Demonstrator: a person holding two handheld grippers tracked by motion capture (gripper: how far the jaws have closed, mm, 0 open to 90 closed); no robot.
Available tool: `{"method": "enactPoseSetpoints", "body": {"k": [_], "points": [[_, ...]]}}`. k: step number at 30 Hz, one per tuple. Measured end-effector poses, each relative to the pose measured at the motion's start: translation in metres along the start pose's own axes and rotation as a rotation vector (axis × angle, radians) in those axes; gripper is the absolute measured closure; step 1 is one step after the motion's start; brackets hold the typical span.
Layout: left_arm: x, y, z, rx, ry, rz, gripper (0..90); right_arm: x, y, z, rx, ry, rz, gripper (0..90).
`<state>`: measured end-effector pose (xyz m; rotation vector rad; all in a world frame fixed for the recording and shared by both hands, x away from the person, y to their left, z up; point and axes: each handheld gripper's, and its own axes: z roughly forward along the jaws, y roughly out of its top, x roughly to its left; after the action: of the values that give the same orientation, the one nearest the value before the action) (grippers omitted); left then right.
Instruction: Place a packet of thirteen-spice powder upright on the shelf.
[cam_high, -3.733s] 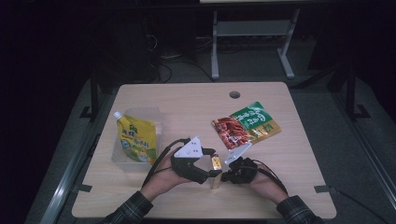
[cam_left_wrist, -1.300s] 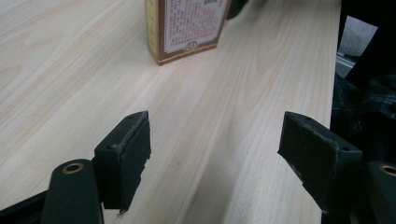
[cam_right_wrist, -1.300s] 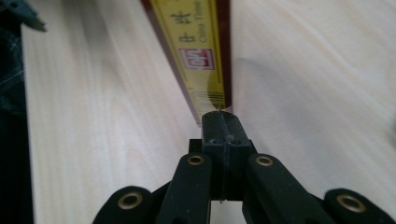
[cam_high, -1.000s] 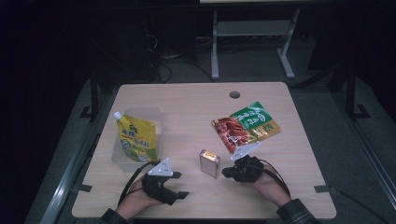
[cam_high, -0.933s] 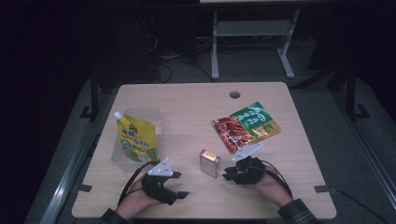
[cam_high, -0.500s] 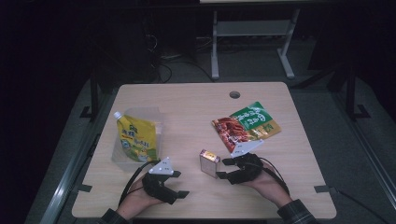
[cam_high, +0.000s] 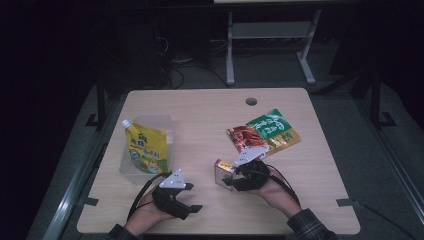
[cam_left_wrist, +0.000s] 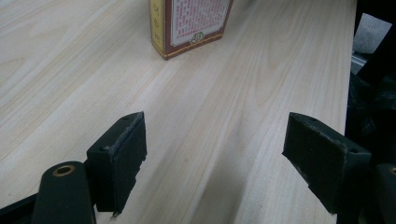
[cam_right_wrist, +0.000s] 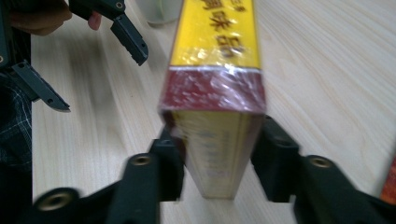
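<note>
since a second ago the right gripper (cam_high: 231, 176) has moved in on the box (cam_high: 223, 171); its jaws now pinch the box's two wide sides. the left gripper (cam_high: 189, 200) stays at lower left of the high view, jaws spread wide over bare table (cam_high: 200, 115). the box stands at lower centre of the table, slim, yellow with a dark red band, wrapped in shiny film (cam_right_wrist: 214, 88).

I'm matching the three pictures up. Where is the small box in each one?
High view: small box at centre, at the right gripper.
Left gripper view: top edge, left of centre.
Right gripper view: centre, between the jaws.
Shared landmark: the wooden table.
</note>
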<state>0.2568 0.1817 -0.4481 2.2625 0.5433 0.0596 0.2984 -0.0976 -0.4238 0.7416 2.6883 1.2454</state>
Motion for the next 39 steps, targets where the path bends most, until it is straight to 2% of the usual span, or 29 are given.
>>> {"method": "enactPoseSetpoints", "body": {"k": [2, 8, 14, 18, 20, 21, 24, 27, 32, 36, 37, 39], "points": [[0.000, 0.000, -0.001, -0.001, 0.004, -0.003, 20.5, 0.000, 0.002, 0.000, -0.002, -0.013, -0.008, 66.1], [-0.001, 0.000, -0.003, -0.008, 0.001, -0.016, 20.4, -0.001, 0.008, 0.000, -0.002, -0.004, -0.029, 66.7], [-0.002, -0.002, -0.006, -0.005, -0.006, -0.020, 20.0, -0.005, 0.022, 0.001, -0.007, 0.013, -0.048, 66.8], [-0.002, -0.002, -0.008, -0.004, -0.003, -0.023, 19.5, -0.010, 0.034, 0.006, -0.001, 0.009, -0.089, 66.7], [-0.002, -0.003, -0.009, -0.002, -0.007, -0.034, 19.4, -0.013, 0.040, 0.009, -0.004, 0.020, -0.088, 66.8], [-0.002, -0.003, -0.009, -0.005, -0.007, -0.041, 18.9, -0.015, 0.043, 0.011, -0.006, 0.017, -0.106, 66.8], [-0.004, -0.007, -0.013, 0.002, -0.003, -0.032, 17.8, -0.018, 0.053, 0.017, -0.014, 0.038, -0.116, 66.8], [-0.005, -0.010, -0.016, 0.001, 0.005, -0.028, 16.6, -0.021, 0.061, 0.021, -0.015, 0.044, -0.149, 66.8], [-0.004, -0.011, -0.020, -0.014, 0.011, -0.028, 14.6, -0.021, 0.078, 0.030, -0.025, 0.064, -0.157, 66.8], [-0.005, -0.012, -0.019, -0.005, 0.014, -0.008, 14.0, -0.022, 0.091, 0.038, -0.022, 0.079, -0.202, 66.8], [-0.005, -0.012, -0.019, -0.004, 0.014, -0.010, 13.9, -0.021, 0.094, 0.039, -0.024, 0.083, -0.190, 66.8], [-0.006, -0.012, -0.020, -0.015, 0.018, -0.019, 13.7, -0.022, 0.100, 0.043, -0.023, 0.091, -0.218, 66.8]]}}
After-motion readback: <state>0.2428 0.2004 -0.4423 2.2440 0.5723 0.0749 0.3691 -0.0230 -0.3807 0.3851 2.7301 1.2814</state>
